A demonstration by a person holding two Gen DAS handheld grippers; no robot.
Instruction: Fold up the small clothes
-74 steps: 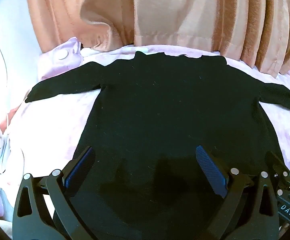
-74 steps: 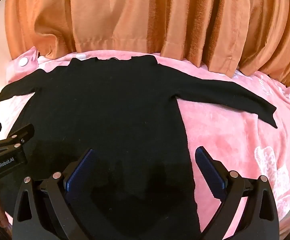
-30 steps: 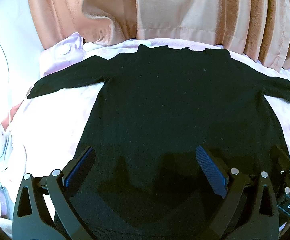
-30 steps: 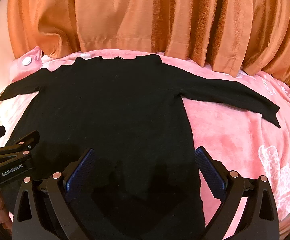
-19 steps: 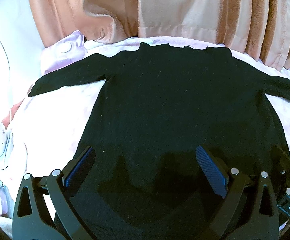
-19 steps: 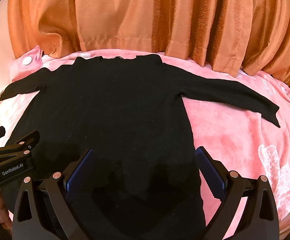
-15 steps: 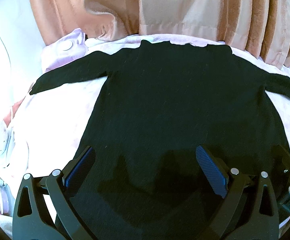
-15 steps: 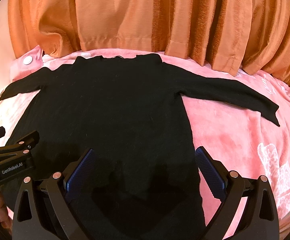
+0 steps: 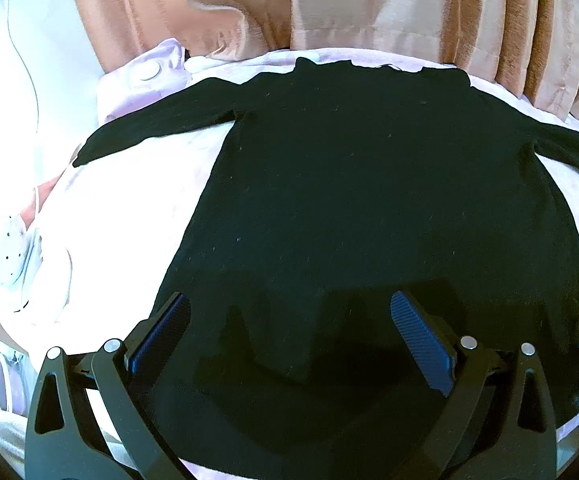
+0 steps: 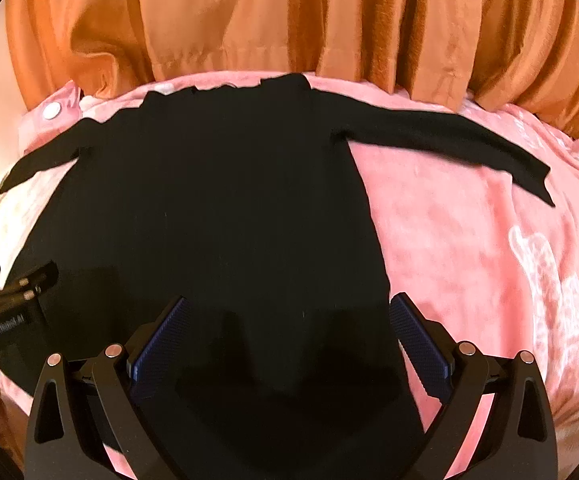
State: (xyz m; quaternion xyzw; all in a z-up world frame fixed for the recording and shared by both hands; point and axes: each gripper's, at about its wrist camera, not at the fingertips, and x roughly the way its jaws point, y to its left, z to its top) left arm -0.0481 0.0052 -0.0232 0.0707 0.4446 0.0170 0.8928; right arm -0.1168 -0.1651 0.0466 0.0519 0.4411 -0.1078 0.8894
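A small black long-sleeved top (image 9: 369, 192) lies flat on a pink blanket (image 10: 469, 248), collar far from me and both sleeves spread out. It also shows in the right wrist view (image 10: 217, 200). My left gripper (image 9: 289, 328) is open and empty above the hem on the left side. My right gripper (image 10: 289, 332) is open and empty above the hem near the top's right edge. The left sleeve (image 9: 157, 128) reaches to the left and the right sleeve (image 10: 449, 144) reaches to the right.
An orange-brown curtain (image 10: 289, 16) hangs along the far edge of the bed. A white dotted cloth (image 9: 1, 248) lies off the bed's left side. The left gripper's body (image 10: 5, 304) shows at the left edge of the right wrist view.
Both views have shifted slightly; the top now sits a little lower and more to the right in the left wrist view. The top itself lies as before and both grippers stay open.
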